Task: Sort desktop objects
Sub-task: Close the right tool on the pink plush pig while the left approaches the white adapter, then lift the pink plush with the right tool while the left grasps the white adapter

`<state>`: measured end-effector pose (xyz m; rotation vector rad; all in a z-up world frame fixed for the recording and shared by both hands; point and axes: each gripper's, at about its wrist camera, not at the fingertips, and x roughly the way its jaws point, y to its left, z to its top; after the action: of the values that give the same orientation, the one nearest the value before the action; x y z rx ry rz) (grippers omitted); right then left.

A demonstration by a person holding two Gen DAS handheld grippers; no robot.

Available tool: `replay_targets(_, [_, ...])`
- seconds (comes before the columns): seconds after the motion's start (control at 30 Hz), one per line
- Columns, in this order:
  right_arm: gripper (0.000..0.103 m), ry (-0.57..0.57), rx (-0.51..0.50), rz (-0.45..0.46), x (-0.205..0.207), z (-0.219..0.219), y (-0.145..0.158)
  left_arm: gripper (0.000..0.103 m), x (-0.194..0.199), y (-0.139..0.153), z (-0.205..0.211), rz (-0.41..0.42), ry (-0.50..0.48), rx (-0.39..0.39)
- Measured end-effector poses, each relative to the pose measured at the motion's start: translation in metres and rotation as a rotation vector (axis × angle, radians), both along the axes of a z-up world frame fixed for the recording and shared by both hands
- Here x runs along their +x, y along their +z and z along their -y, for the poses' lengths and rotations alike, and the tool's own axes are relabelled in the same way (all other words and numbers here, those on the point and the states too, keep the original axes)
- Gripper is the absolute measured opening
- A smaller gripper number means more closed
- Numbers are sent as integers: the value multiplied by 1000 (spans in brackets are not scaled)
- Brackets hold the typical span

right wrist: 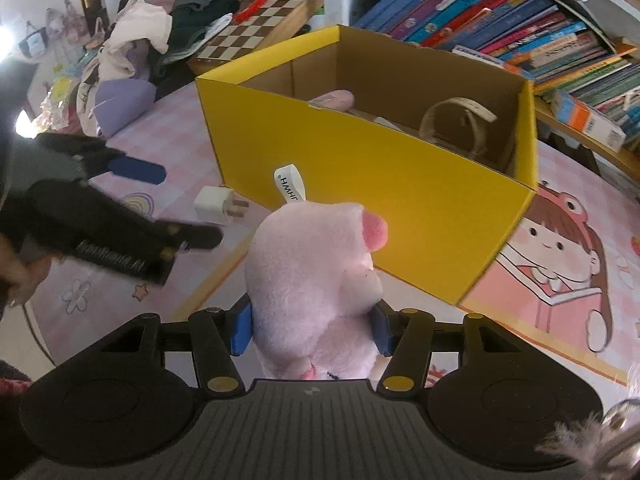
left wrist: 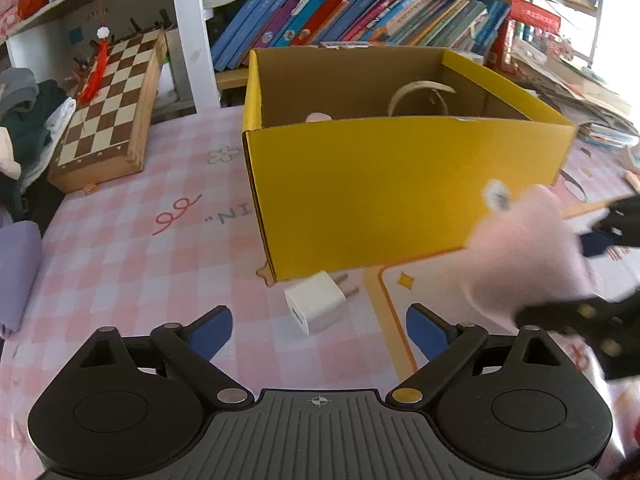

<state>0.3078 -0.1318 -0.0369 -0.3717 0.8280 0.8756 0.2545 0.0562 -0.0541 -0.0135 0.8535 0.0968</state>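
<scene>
A yellow cardboard box (left wrist: pixel 384 184) stands open on the pink checked tablecloth; it also shows in the right wrist view (right wrist: pixel 384 184). Inside lie a cream strap loop (right wrist: pixel 460 120) and a pink item (right wrist: pixel 336 100). My right gripper (right wrist: pixel 312 330) is shut on a pink plush toy (right wrist: pixel 312 264) and holds it in front of the box; the toy looks blurred in the left wrist view (left wrist: pixel 528 248). My left gripper (left wrist: pixel 318 330) is open and empty, low over the table just short of a white charger plug (left wrist: pixel 316 306), which lies by the box's near corner (right wrist: pixel 214 204).
A wooden chessboard (left wrist: pixel 112 108) leans at the left by a heap of clothes (left wrist: pixel 28 120). A shelf of books (left wrist: pixel 360 12) runs behind the box. A cartoon desk mat (right wrist: pixel 560 264) lies right of the box. A purple cloth roll (left wrist: pixel 16 272) sits at the left edge.
</scene>
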Motion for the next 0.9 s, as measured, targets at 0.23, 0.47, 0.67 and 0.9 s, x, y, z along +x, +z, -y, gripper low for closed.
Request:
replay_targets(0.23, [54, -45, -12, 2, -1, 11, 3, 67, 25, -12, -3, -41, 7, -24])
replay_targets(0.47, [54, -64, -12, 0, -2, 15, 4, 45, 27, -18, -3, -51, -8, -15])
replay_targets(0.67, [54, -70, -10, 6, -5, 15, 8, 45, 18, -15, -5, -48, -13, -33])
replay_targets(0.9, [54, -74, -3, 14, -10, 18, 12, 45, -4, 7, 3, 8, -41, -43])
